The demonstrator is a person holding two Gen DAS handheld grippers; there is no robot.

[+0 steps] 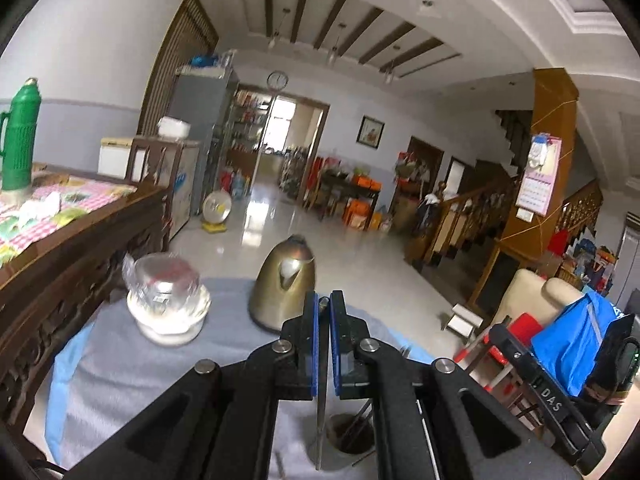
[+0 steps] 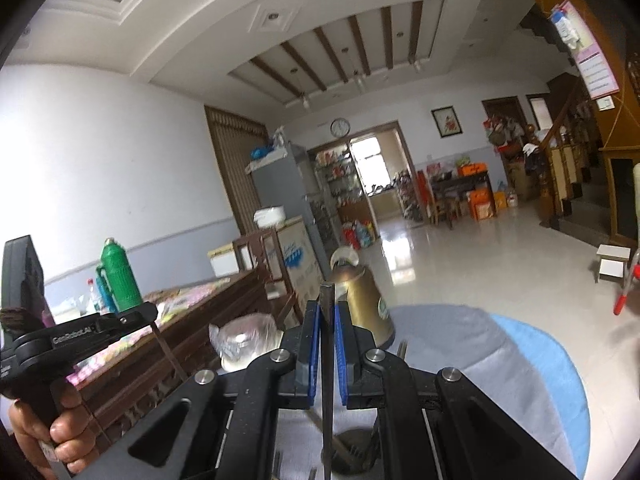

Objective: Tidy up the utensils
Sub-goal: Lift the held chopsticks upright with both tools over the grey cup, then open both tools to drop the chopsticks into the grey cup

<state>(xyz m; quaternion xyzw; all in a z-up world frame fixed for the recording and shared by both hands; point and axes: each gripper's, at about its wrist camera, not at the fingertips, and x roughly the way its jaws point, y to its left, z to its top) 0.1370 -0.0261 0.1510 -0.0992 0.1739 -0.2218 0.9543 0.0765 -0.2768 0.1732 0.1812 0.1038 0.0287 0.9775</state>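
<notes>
In the left wrist view my left gripper [image 1: 324, 300] is shut on a thin metal utensil [image 1: 319, 432] that hangs edge-on below the blue pads; its kind cannot be told. Under it stands a round utensil holder [image 1: 352, 436] with several handles inside. In the right wrist view my right gripper [image 2: 327, 308] is shut on a dark flat utensil [image 2: 326, 380], held upright with its top sticking out above the pads. The same holder [image 2: 352, 452] shows beneath it. Both grippers hang above the grey-blue cloth [image 1: 140, 380].
A brass-coloured kettle [image 1: 284, 284] and a plastic-wrapped glass bowl [image 1: 168, 300] stand on the far side of the cloth. A dark carved wooden table [image 1: 80, 248] with a green thermos [image 1: 18, 136] lies left. A hand [image 2: 52, 432] holds the left gripper's handle. A chair with a blue bag [image 1: 572, 340] is right.
</notes>
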